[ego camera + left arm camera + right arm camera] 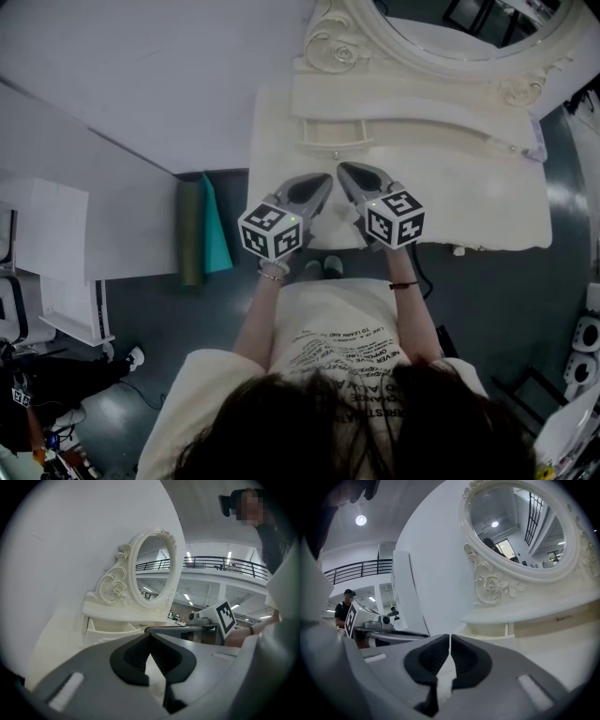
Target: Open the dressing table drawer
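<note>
Both my left gripper (pixel 324 180) and right gripper (pixel 345 172) are empty, fingers pressed together; they'd knock the drawer (pixel 330 139) rather than grip it.

A teal sheet (pixel 215 231) lies just beside an olive roll (pixel 191 234).

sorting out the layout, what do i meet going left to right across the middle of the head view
white shelf unit -> green roll -> teal sheet -> left tongs -> right tongs
</note>
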Available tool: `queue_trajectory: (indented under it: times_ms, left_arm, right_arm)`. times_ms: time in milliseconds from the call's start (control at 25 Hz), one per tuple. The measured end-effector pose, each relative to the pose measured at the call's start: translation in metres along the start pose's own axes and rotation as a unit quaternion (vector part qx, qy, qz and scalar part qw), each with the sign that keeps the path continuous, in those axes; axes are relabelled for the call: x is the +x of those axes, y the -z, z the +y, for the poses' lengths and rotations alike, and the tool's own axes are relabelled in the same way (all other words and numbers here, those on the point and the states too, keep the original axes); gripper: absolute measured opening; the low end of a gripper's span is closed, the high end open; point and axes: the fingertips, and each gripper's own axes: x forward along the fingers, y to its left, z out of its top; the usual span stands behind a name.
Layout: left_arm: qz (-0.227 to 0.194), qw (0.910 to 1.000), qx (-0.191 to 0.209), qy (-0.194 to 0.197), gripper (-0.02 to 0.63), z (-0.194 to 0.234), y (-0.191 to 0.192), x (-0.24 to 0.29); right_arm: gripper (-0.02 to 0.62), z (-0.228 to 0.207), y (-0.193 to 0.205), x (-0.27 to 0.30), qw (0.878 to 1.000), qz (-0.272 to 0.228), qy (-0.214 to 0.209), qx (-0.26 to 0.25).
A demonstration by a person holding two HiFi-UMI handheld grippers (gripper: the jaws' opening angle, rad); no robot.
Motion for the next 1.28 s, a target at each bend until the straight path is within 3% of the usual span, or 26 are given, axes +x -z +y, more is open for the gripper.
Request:
queue_trajectory:
  times_ms: [480, 1280]
  left_arm:
    - [-0.017, 0.9998, 0.011, 0.007, -0.002, -0.004, -0.014, -0.007]
    - [-0.023, 0.9996, 0.017, 0.001, -0.002, 0.001, -0.017, -0.009]
  right_arm:
    - [0.003, 0.01, -0.018, -0.005, 0.999, -0.035, -0.022, -0.018]
    - [0.003, 0.013, -0.024, 0.001, 0.998, -0.045, -0.034, -0.027]
